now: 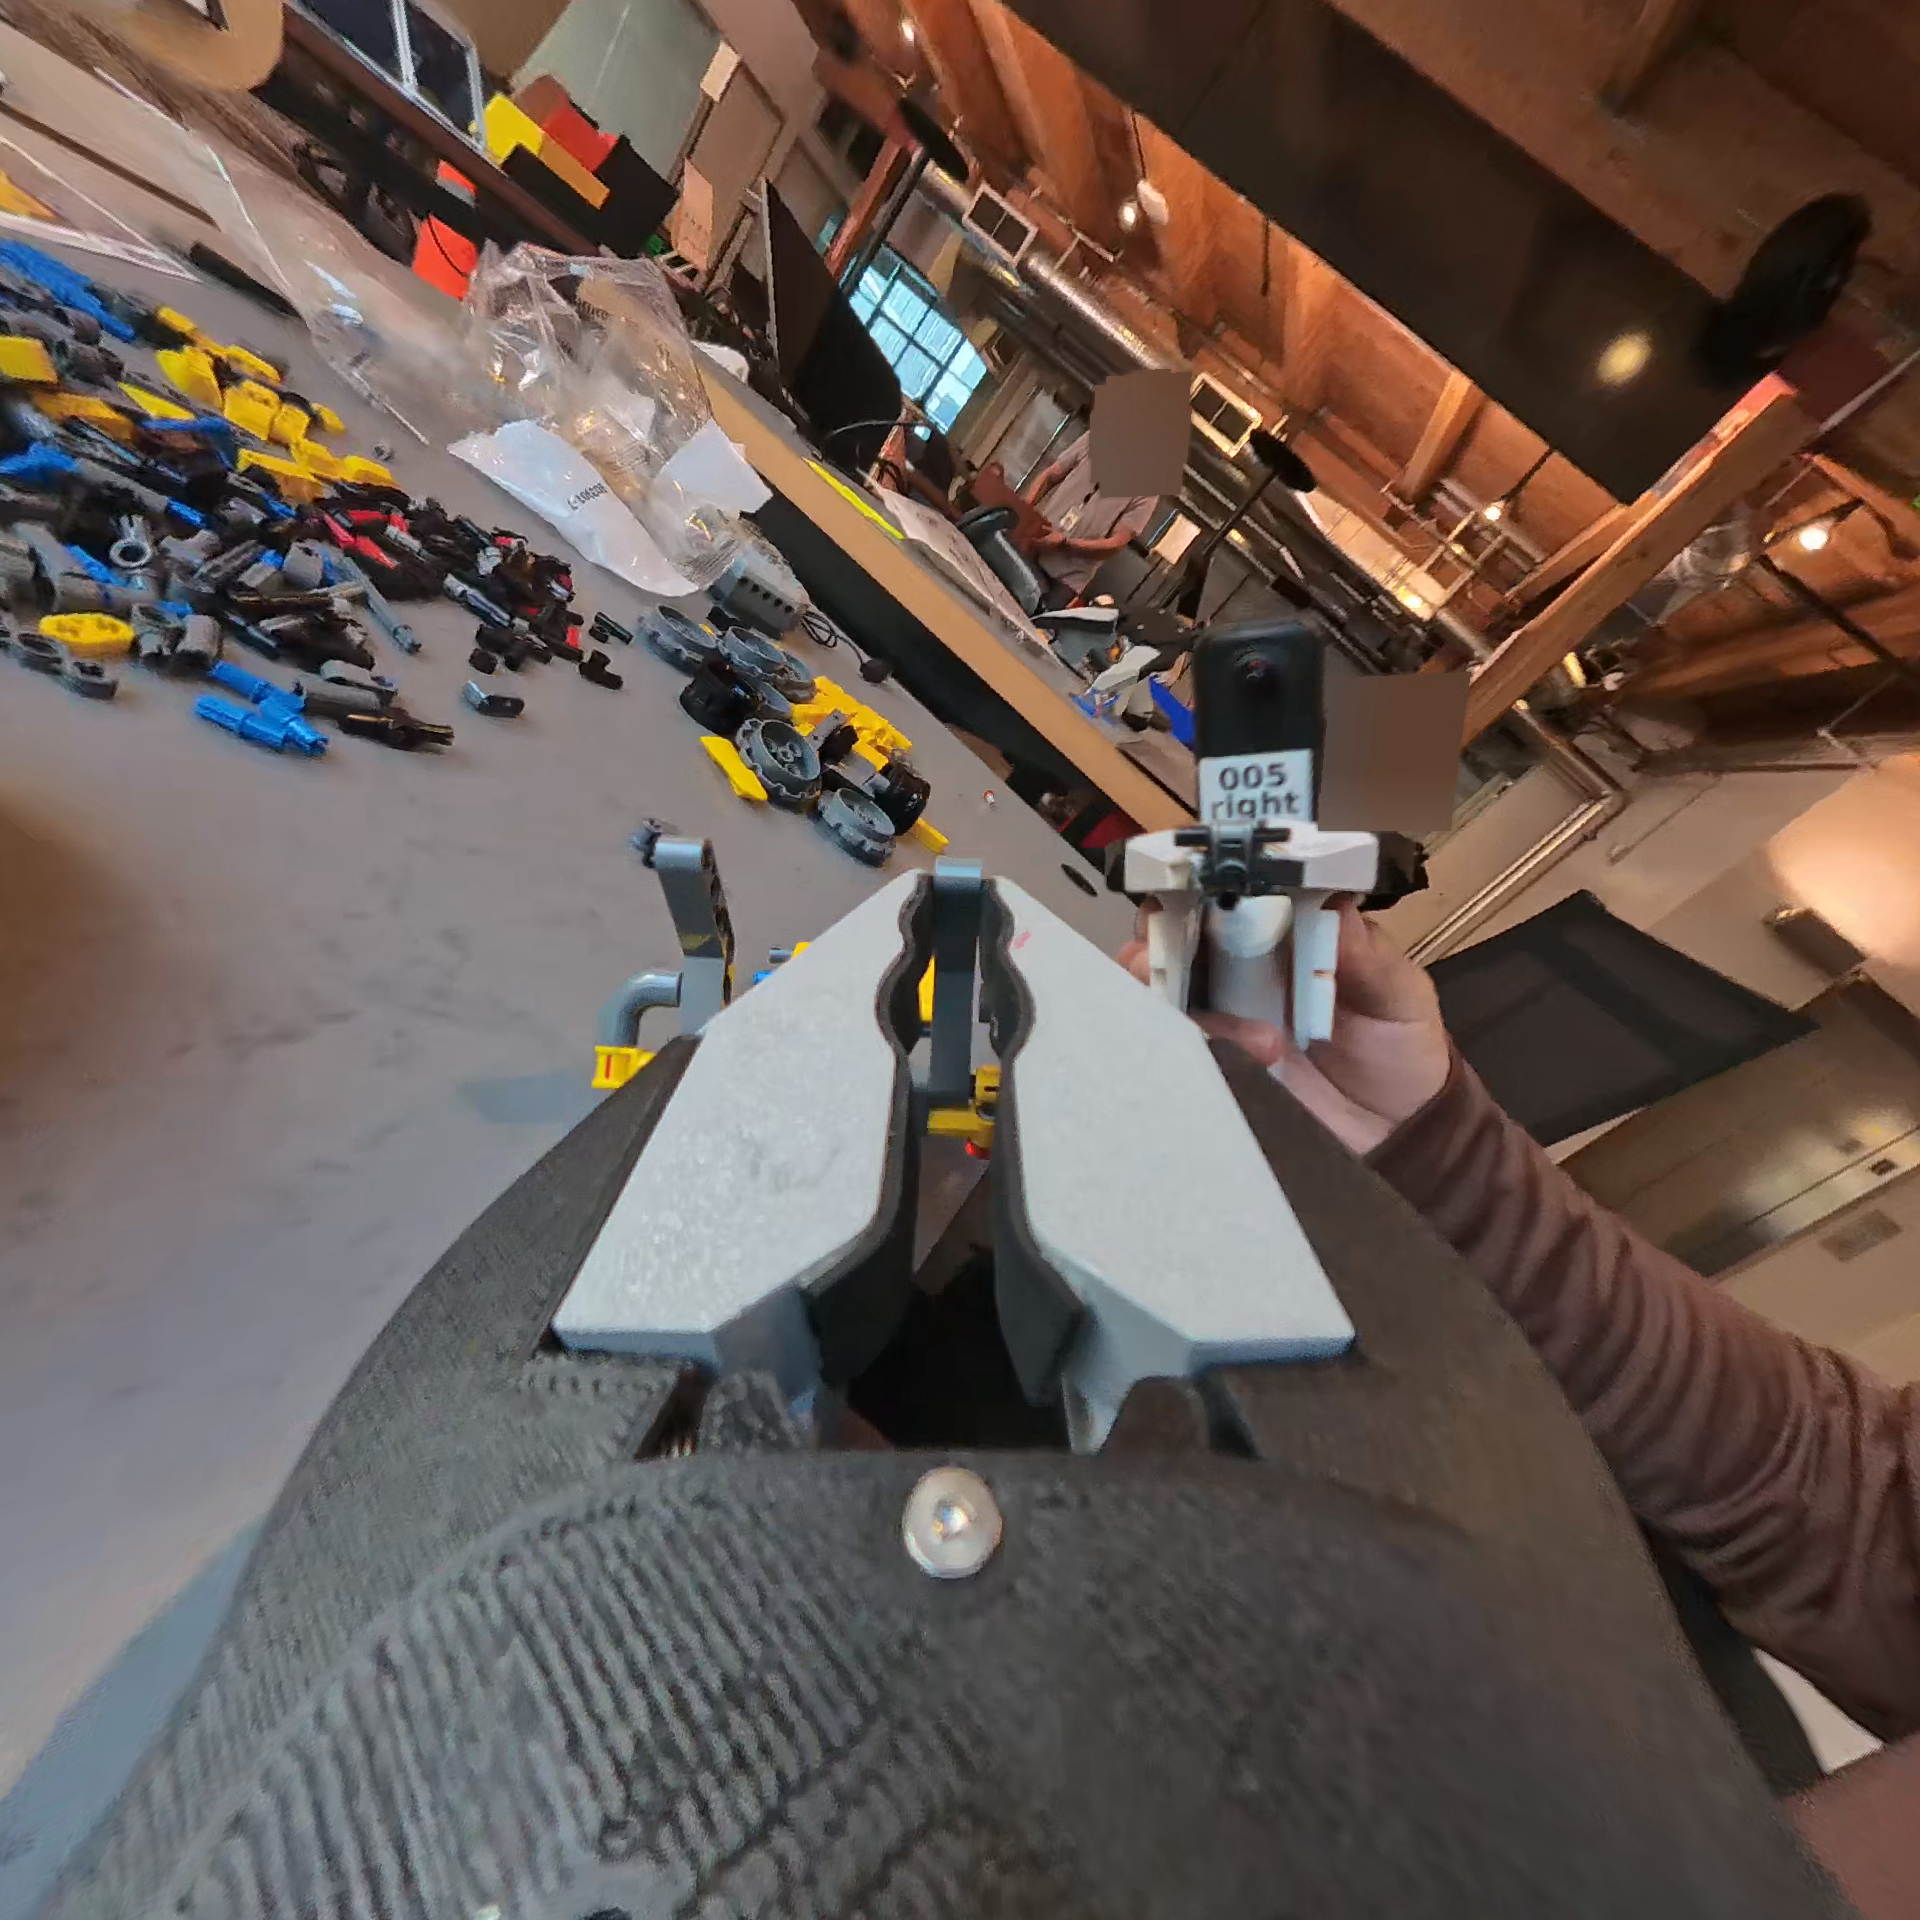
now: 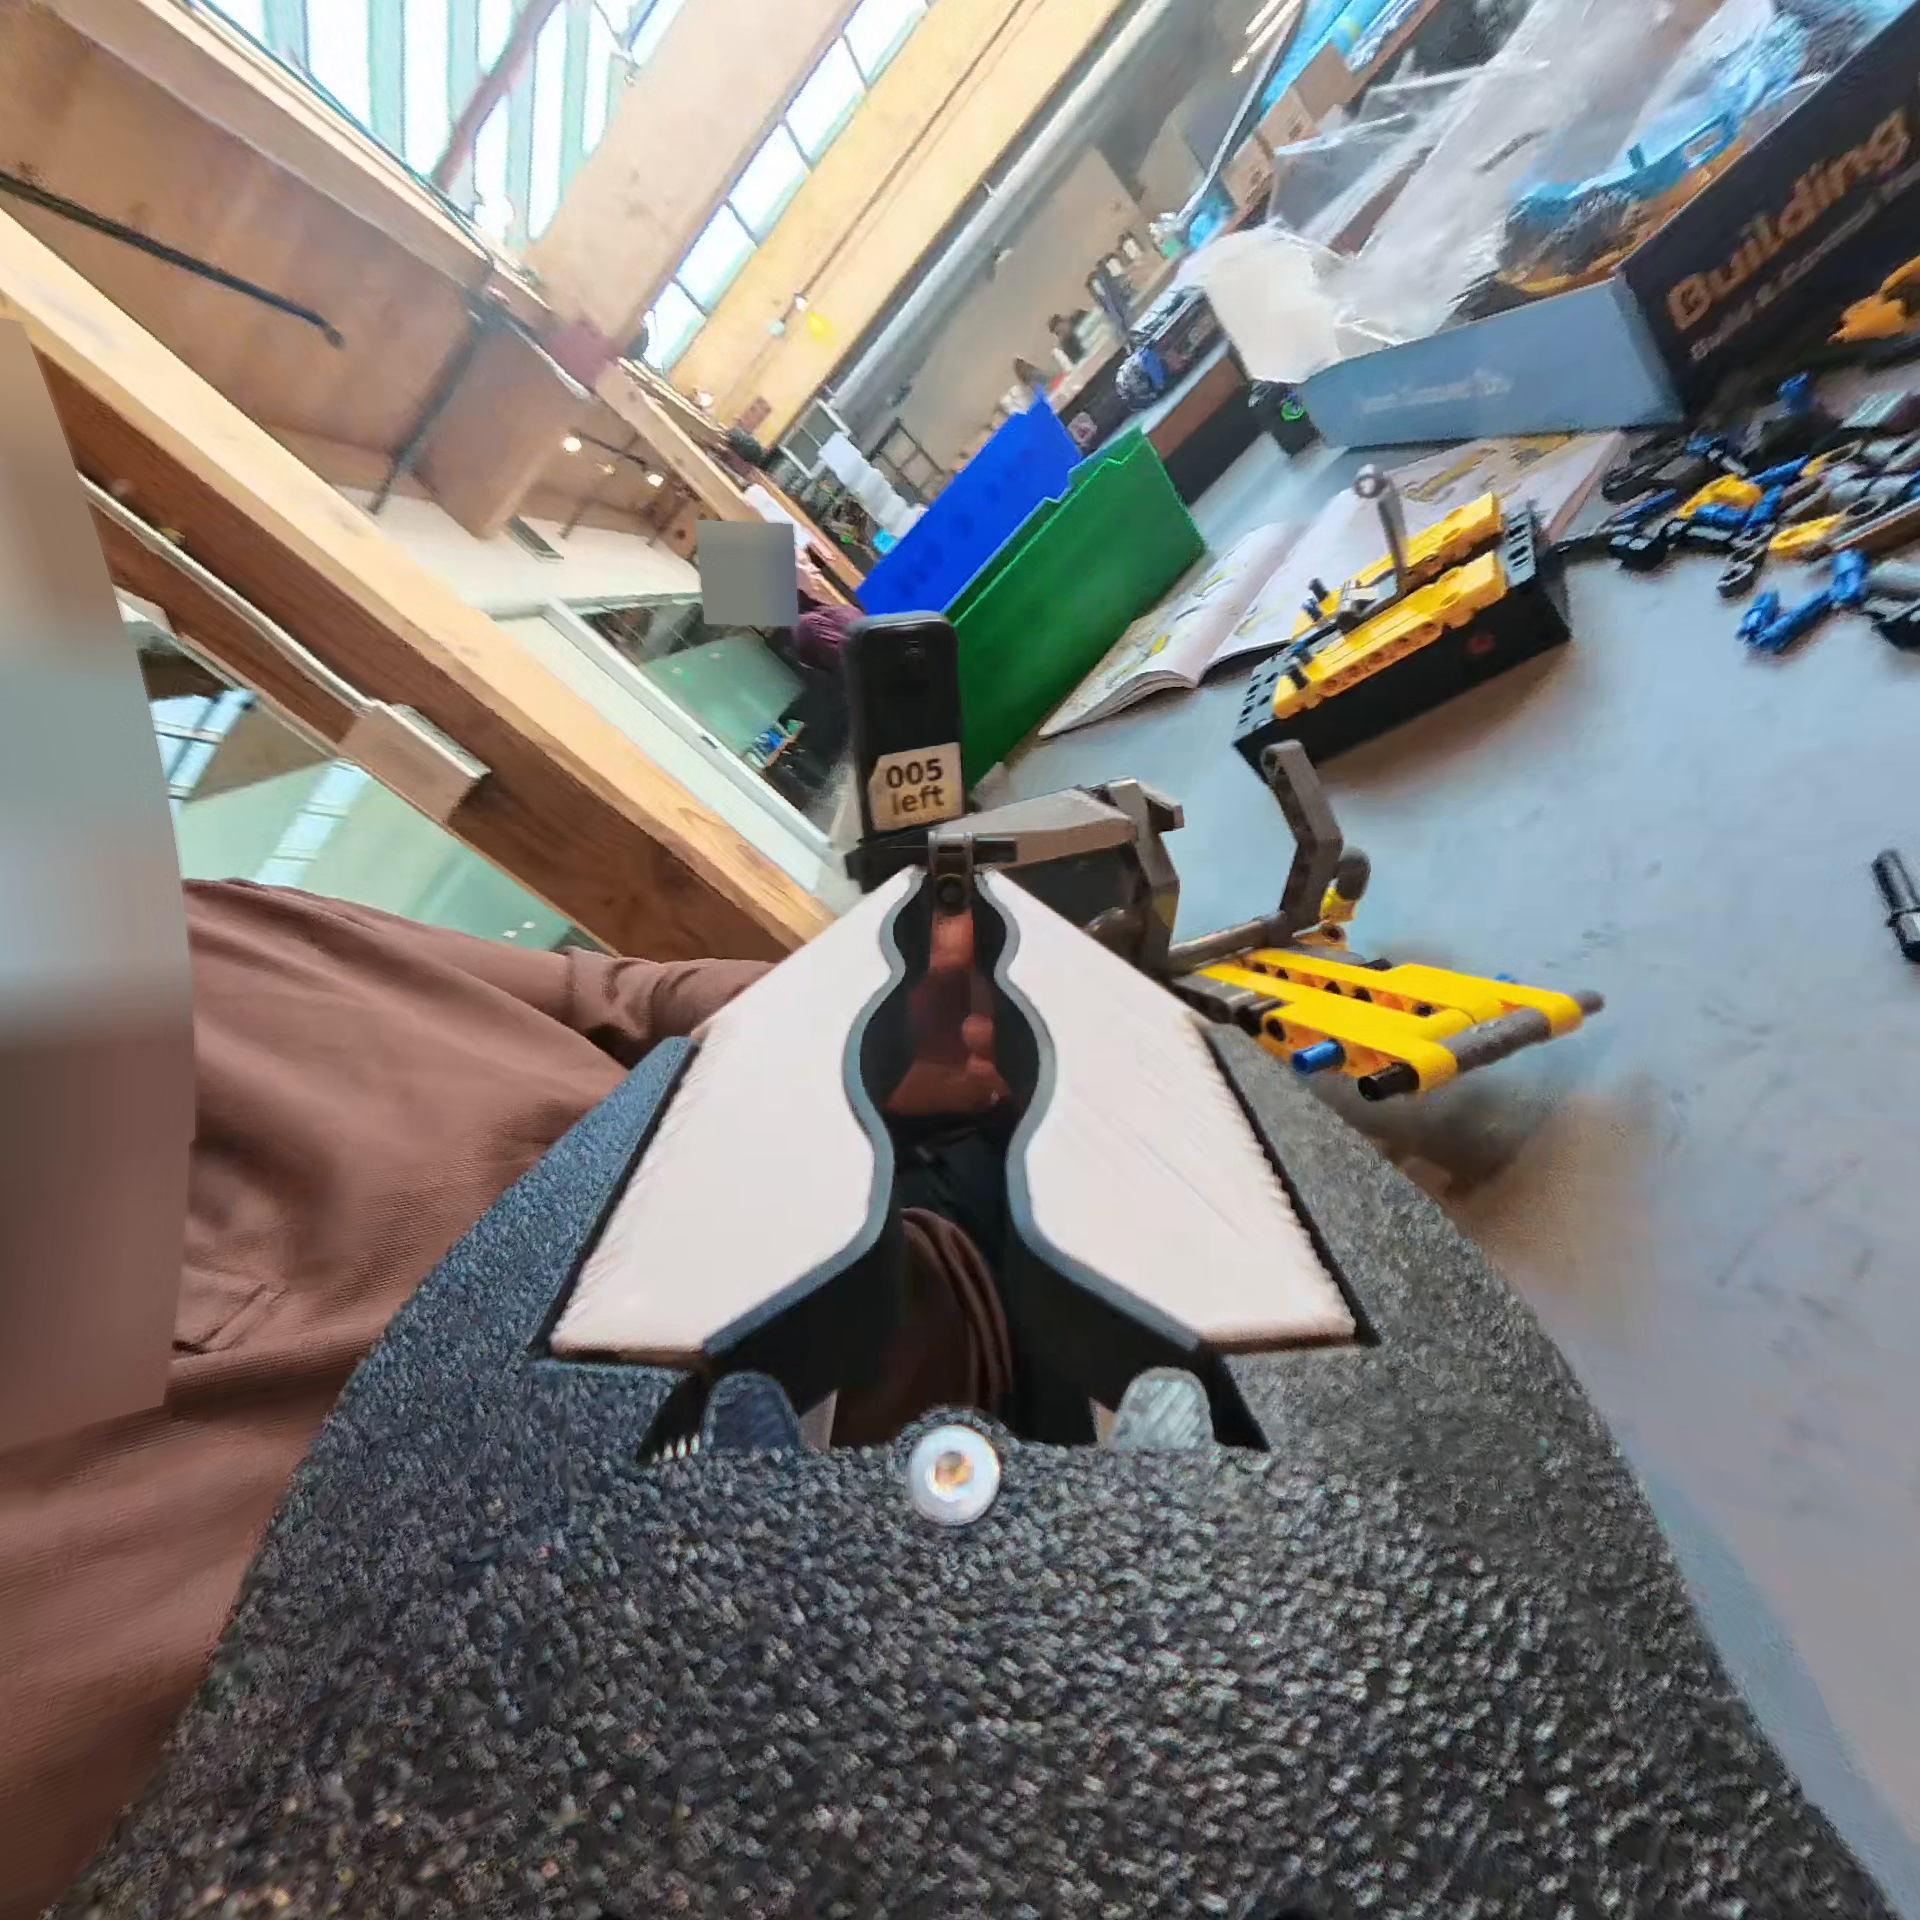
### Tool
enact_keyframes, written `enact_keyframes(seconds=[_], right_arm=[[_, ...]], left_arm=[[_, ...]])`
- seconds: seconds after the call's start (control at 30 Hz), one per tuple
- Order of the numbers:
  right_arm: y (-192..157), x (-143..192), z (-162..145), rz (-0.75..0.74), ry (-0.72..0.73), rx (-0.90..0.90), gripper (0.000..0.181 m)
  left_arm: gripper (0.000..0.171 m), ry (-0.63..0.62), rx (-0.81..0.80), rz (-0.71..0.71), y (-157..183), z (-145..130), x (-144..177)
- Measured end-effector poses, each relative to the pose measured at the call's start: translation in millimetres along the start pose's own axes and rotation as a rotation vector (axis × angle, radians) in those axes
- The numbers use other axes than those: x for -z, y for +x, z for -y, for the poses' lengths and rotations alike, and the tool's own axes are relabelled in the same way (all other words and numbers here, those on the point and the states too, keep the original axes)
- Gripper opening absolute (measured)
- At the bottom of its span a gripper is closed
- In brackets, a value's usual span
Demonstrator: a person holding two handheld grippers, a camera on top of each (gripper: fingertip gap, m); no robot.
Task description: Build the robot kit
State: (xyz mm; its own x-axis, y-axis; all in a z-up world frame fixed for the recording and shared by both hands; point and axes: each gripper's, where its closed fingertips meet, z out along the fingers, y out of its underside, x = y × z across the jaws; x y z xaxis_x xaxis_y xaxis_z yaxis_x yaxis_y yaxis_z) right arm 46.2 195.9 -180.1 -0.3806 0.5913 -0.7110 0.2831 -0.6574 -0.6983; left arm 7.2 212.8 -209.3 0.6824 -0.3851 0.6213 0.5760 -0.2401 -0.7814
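Observation:
My left gripper (image 1: 956, 883) is shut on a grey beam (image 1: 954, 977) that stands up from a yellow and grey brick assembly (image 2: 1382, 1013) held just above the grey table (image 1: 260, 1091). A second grey beam (image 1: 696, 914) of the assembly rises to its left. My right gripper (image 2: 951, 883) is shut on a small dark grey pin piece (image 2: 951, 864) at its fingertips. It faces the left gripper (image 2: 1091, 831) closely, tip to tip. In the left wrist view the right gripper (image 1: 1236, 868) shows at the upper right with the small piece (image 1: 1231, 854), held by a hand.
Loose blue, yellow, grey and black pieces (image 1: 208, 499), grey wheels (image 1: 790, 727) and a clear plastic bag (image 1: 592, 395) lie on the table. A black and yellow built block (image 2: 1423, 634), an open booklet (image 2: 1226, 603), a box (image 2: 1766, 260) and a green bin (image 2: 1070, 603) stand farther off. Some 6 cm of space lies between my two pairs of fingers.

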Motion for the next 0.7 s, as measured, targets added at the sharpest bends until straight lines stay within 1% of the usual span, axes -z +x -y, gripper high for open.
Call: enact_keyframes(seconds=[0.07, 0.13, 0.2, 0.27, 0.3, 0.37, 0.43, 0.5, 0.57, 0.7], right_arm=[[-5, 2, 1, 0.078, 0.011, -0.046, 0.004], [-6, 2, 3, 0.111, 0.015, -0.063, 0.004], [-3, 0, 2, 0.117, 0.004, -0.071, 0.004], [5, -2, 2, 0.072, -0.013, -0.051, 0.004], [10, -4, 2, 0.032, -0.018, -0.016, 0.004], [15, -7, 4, -0.055, -0.033, 0.114, 0.004], [20, -11, 1, -0.173, -0.089, 0.298, 0.004], [18, -17, -7, -0.247, -0.16, 0.481, 0.004], [17, -25, -14, -0.294, -0.215, 0.605, 0.003], [14, -32, -24, -0.323, -0.285, 0.73, 0.003]], left_arm=[[0.005, -0.004, 0.04, -0.002, -2, 2, 1], [0.006, -0.022, 0.051, -0.001, -3, 3, 1], [0.006, -0.031, 0.076, -0.008, -4, 4, 1], [0.006, -0.034, 0.11, -0.02, -5, 4, 2], [0.006, -0.035, 0.124, -0.024, -5, 5, 3], [0.006, -0.039, 0.13, -0.024, -6, 6, 5], [0.006, -0.04, 0.121, -0.021, -7, 6, 8], [0.005, -0.039, 0.121, -0.026, -7, 5, 10], [0.006, -0.043, 0.114, -0.038, -6, 4, 11], [0.006, -0.047, 0.107, -0.076, -2, 2, 16]])
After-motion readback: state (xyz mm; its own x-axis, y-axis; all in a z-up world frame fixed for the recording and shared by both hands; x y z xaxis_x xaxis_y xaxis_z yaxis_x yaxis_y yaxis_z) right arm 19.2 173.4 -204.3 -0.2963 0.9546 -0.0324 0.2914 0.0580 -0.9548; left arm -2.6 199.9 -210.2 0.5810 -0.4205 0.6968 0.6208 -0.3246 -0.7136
